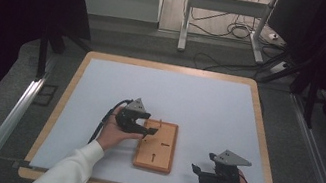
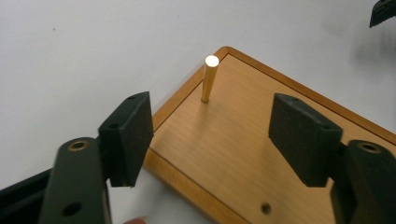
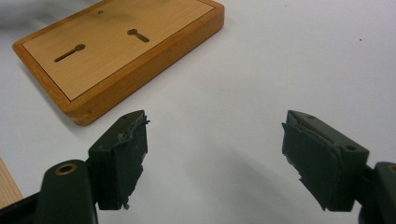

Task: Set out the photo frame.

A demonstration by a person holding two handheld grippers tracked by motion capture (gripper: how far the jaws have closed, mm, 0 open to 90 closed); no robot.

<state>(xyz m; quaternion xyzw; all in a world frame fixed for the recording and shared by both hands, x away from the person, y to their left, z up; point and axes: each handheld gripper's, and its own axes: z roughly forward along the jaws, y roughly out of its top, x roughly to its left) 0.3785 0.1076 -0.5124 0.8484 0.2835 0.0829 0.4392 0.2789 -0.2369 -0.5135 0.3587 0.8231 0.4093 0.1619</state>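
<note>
A wooden board (image 1: 156, 146) is seen lying flat on the white mat (image 1: 189, 101) of the desk (image 1: 78, 71), near its front edge and between the two grippers. In the high view its long axis is set running away from the person, tilted very slightly. A brass pin (image 2: 208, 78) is seen standing upright near the board's far left corner, its shiny top turned up; in the high view it is too small to be made out clearly. Two keyhole slots (image 3: 70, 52) are cut into the board's face, and a small round hole (image 2: 265, 207) is seen close to the left gripper's right jaw. The left gripper (image 1: 140, 129) is held over the board's far left corner, its jaws spread wide, with the pin seen between and beyond them, untouched. The board's near end is cut off by the bottom of the left gripper view. The right gripper (image 1: 196, 171) is held over bare mat to the right of the board, well apart from it, its jaws also spread wide and nothing held between them. The board's far corner is cropped by the top of the right gripper view.
</note>
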